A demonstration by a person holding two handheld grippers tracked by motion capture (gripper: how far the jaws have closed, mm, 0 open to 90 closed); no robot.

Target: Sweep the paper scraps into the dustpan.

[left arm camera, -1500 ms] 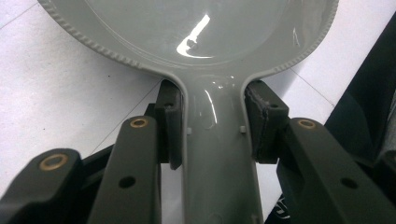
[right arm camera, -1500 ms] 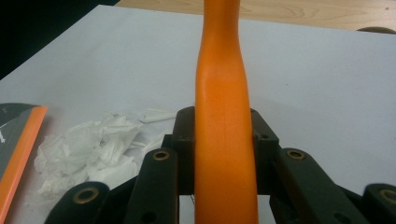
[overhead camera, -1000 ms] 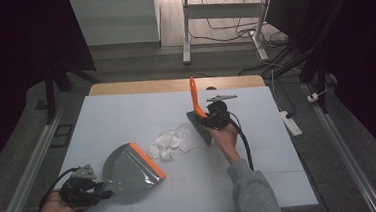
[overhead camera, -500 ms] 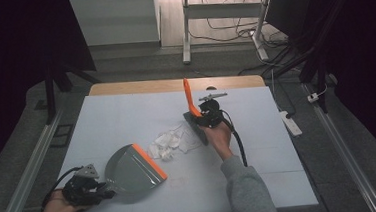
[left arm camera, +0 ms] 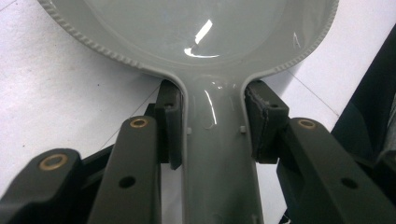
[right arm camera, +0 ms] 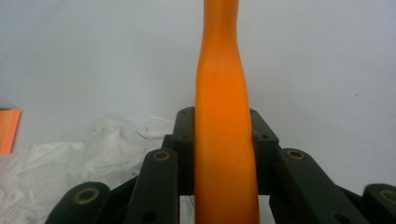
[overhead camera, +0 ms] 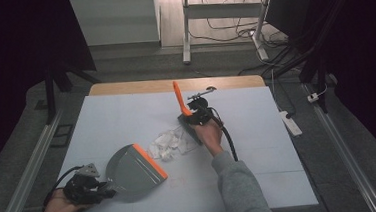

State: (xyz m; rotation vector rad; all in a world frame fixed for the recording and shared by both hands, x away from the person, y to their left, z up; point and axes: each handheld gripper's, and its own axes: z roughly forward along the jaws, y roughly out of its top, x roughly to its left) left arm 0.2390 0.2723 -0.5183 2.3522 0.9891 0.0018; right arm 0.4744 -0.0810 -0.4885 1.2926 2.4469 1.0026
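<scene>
The left gripper point(overhead camera: 94, 185) holds the dustpan point(overhead camera: 133, 171) flat; the right gripper point(overhead camera: 195, 116) squeezes the brush point(overhead camera: 181, 104) to push paper point(overhead camera: 167, 143) in.

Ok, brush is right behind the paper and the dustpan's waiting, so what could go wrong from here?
1. The crumpled paper is a loose, spread pile, so a quick push from the brush could scatter pieces past the dustpan's orange lip.
2. The left gripper clamps only the dustpan handle; the push may swing or slide the pan on the table.
3. The right gripper grips a smooth orange handle, which could twist.
</scene>
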